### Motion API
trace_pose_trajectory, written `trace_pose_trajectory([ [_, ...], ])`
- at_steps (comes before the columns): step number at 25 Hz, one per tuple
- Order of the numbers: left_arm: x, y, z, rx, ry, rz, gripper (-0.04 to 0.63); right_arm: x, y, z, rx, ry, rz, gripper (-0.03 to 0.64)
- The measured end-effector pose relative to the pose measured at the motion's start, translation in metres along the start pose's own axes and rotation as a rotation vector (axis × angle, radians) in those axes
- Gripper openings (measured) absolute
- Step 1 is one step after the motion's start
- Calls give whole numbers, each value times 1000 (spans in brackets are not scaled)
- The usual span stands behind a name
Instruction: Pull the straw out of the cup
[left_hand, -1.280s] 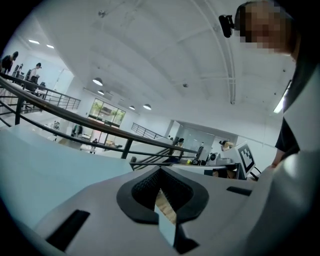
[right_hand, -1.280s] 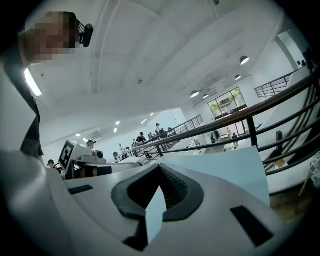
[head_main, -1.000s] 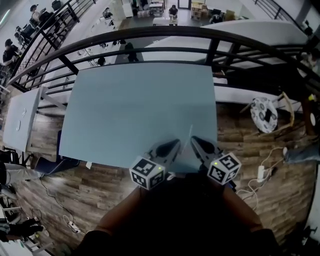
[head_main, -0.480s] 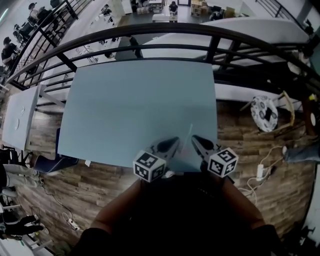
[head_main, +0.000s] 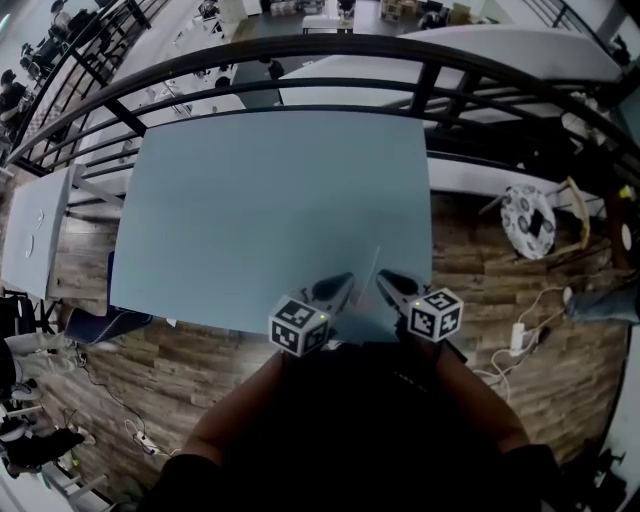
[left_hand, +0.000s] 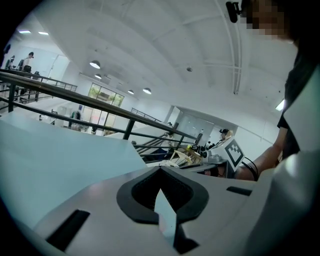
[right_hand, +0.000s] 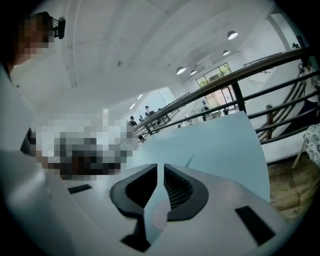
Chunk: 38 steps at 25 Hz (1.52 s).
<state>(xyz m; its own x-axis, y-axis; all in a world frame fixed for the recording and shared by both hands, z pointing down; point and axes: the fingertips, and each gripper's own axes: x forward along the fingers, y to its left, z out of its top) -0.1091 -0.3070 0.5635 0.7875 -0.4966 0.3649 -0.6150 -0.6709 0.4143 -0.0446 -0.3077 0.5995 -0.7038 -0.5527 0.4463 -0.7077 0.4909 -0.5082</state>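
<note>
Hovering at the table's near edge, the left gripper and right gripper are each pressed together, empty; the straw shows between them.

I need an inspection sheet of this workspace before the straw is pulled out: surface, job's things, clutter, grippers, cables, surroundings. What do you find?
Surface: pale blue table, flat, with the grippers at its near edge.
Job's things: thin pale straw stands tilted between the two gripper tips; the cup cannot be made out.
Clutter: nothing seen on the table.
Grippers: left gripper has its jaws together, empty; right gripper has its jaws all but together, empty. Neither is on the straw.
Cables: white cables lie on the wooden floor, right of the table.
Surroundings: black railing beyond the table; round patterned object on the floor at right.
</note>
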Motion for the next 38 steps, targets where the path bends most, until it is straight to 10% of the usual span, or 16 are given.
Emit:
trace_pose_trajectory([
  [38, -14, -2, -31, -31, 44, 33, 12, 20, -25, -33, 46, 44, -13, 40],
])
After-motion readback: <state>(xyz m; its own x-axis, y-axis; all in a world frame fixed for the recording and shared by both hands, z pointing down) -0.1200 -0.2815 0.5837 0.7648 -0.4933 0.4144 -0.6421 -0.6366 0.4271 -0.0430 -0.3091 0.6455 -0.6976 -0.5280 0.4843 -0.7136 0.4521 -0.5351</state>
